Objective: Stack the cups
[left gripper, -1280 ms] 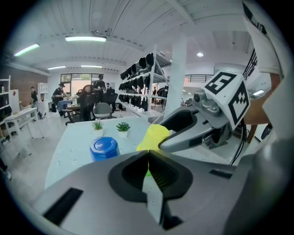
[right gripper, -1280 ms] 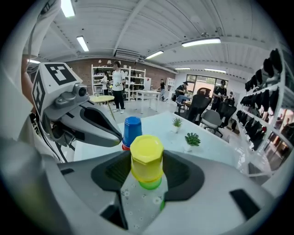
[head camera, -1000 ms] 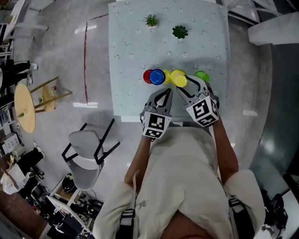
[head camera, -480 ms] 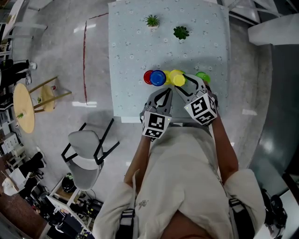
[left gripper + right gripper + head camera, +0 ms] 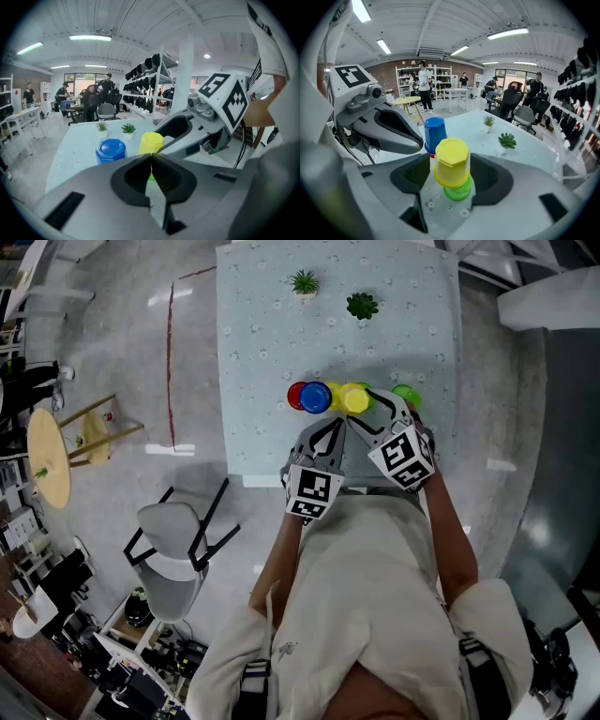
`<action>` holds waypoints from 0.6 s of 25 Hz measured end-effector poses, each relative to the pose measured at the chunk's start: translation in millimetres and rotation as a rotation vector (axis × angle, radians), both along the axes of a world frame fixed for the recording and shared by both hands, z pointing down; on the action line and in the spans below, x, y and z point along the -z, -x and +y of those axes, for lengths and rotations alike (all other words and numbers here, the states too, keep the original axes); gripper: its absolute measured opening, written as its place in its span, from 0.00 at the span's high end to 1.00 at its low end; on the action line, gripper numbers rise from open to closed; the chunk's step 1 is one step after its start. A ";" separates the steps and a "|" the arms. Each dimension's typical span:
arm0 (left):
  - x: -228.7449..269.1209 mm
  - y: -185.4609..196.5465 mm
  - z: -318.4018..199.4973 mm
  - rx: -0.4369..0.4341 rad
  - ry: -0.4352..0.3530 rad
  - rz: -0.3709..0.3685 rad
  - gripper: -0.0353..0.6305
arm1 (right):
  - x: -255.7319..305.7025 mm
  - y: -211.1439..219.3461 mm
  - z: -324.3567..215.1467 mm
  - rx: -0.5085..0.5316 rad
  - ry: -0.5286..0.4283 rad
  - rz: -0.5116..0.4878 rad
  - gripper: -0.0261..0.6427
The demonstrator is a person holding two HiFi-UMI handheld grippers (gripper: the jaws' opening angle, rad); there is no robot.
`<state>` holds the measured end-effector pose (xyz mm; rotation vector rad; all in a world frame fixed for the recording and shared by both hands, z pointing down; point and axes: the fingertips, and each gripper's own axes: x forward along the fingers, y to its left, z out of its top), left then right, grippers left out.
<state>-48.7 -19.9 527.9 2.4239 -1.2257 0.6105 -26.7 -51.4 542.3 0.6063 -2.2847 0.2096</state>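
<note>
**Kid:** Where is the yellow cup (image 5: 451, 157) now?

**Helper:** It sits upside down on top of the green cup (image 5: 458, 191), on the near half of the tabletop (image 5: 262, 334). The right gripper (image 5: 451, 164) has it in the middle, but its fingers (image 5: 415, 176) are apart. They have just been opening, and they do not squeeze the cup.

**Kid:** So what is the job right now?

**Helper:** I think it is letting go. The cup is set down, and the gripper has to come away.

**Kid:** How do you do that well?

**Helper:** Make room on both sides first. One finger looks very close to the yellow cup, so a bump from the side could tip it. Then pull straight back, slowly, along the way the gripper points. No twisting.

**Kid:** Is the yellow cup sitting right?

**Helper:** It looks a little off to one side on the green one. If it wobbles, a soft push down would seat it.

**Kid:** And the left gripper (image 5: 151, 159)?

**Helper:** Its fingers are together, with nothing in them. It sits just beside the right one, near the blue cup (image 5: 435, 133) and the red cup (image 5: 296, 395) next to it. It should not knock those.
</note>
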 end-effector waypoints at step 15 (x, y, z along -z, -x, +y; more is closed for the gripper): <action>6.6 -21.1 5.2 -0.023 -0.015 -0.006 0.92 | 5.7 -30.4 5.0 -0.059 -0.015 -0.022 0.54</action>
